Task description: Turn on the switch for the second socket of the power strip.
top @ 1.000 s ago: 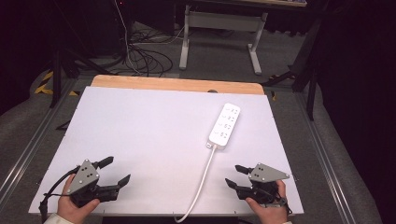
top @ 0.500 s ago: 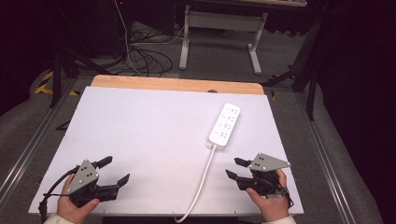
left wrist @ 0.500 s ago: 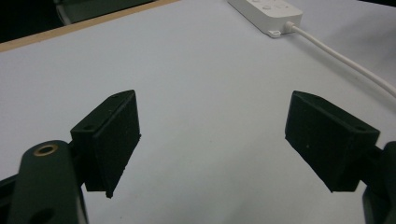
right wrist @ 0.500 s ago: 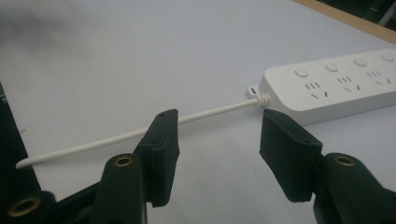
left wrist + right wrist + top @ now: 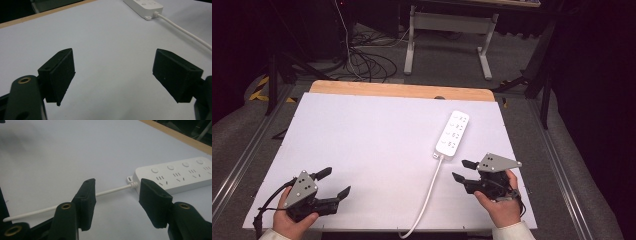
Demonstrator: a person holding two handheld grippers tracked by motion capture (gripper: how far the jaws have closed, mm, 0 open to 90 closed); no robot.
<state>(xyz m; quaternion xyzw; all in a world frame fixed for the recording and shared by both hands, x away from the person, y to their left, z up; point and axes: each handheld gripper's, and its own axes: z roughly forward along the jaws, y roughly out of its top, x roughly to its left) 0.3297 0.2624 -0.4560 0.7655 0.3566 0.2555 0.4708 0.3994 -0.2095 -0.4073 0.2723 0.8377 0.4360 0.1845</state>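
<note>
The white power strip [image 5: 452,133] is the landmark here. Nearest to the person, at the front edge of the white table [image 5: 372,150], the left gripper [image 5: 333,184] rests well apart from the power strip, far to its left and nearer to the person. Its jaws stand wide open and nothing is between them; in the left gripper view only bare table lies between the pads [image 5: 61,75]. The right gripper [image 5: 460,170] is near the power strip, just on the person's side of its cable end. Its jaws are open too; they have just been closing a little, and nothing is held. In the right gripper view the cable [image 5: 110,191] passes behind the gap between the two pads, lying flat on the table.

The cable [image 5: 428,192] runs from the near end of the power strip down to the front edge of the table, just left of the right gripper. Nothing stands between this gripper and the strip.

The power strip is long, flat and white, with a row of four round buttons [image 5: 170,167] and sockets beside them. No writing can be read on it.

Behind the power strip are the wooden table edge [image 5: 402,90], then black cables on the floor [image 5: 362,57] and a grey desk frame [image 5: 447,30].
</note>
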